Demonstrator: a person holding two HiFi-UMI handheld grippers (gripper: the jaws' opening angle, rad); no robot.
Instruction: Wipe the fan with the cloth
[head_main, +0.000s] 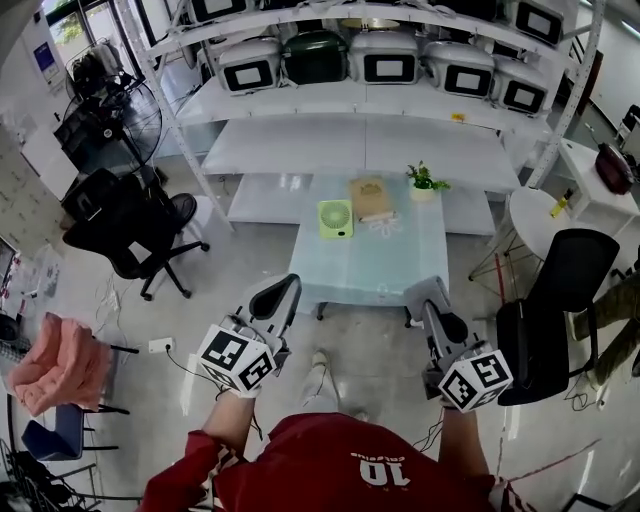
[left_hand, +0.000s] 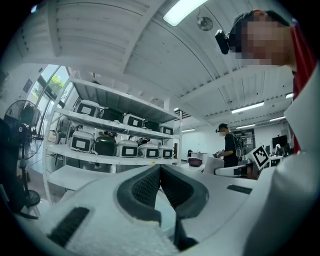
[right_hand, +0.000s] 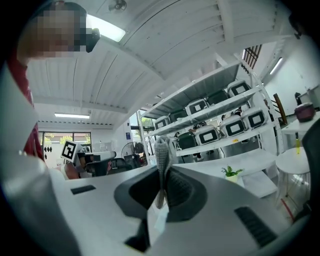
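Standing fan (head_main: 122, 112): on the floor far left, beside the shelving, well apart from the desk.
Black chair (head_main: 125, 228): on the floor left of the desk's left edge.
Left gripper (head_main: 287, 287): held low in front of the person, just short of the desk's near-left corner, touching nothing. In the left gripper view (left_hand: 160, 169) its ribbed pads meet in a closed seam with nothing between them.
Desk (head_main: 385, 268): pale and glassy, its far edge against the low shelf of the shelving (head_main: 370, 140).
Green fan (head_main: 336, 218): the task's small fan, upright near the desk's far edge, left of its middle, well apart from both grippers.
Tan flat item (head_main: 370, 197): just right of the green fan at the far edge; I cannot tell whether it is the cloth.
White flower-shaped piece (head_main: 383, 225): lying flat just in front of the tan flat item.
Potted plant (head_main: 425, 182): at the desk's far-right corner.
Right gripper (head_main: 426, 291): held low at the desk's near-right corner. In the right gripper view (right_hand: 162, 167) the jaws are pressed together on a grey ribbed strip (right_hand: 161, 150) that stands up from the seam; pad or fabric, I cannot tell.
Second black chair (head_main: 555, 310): right of the desk's right edge.
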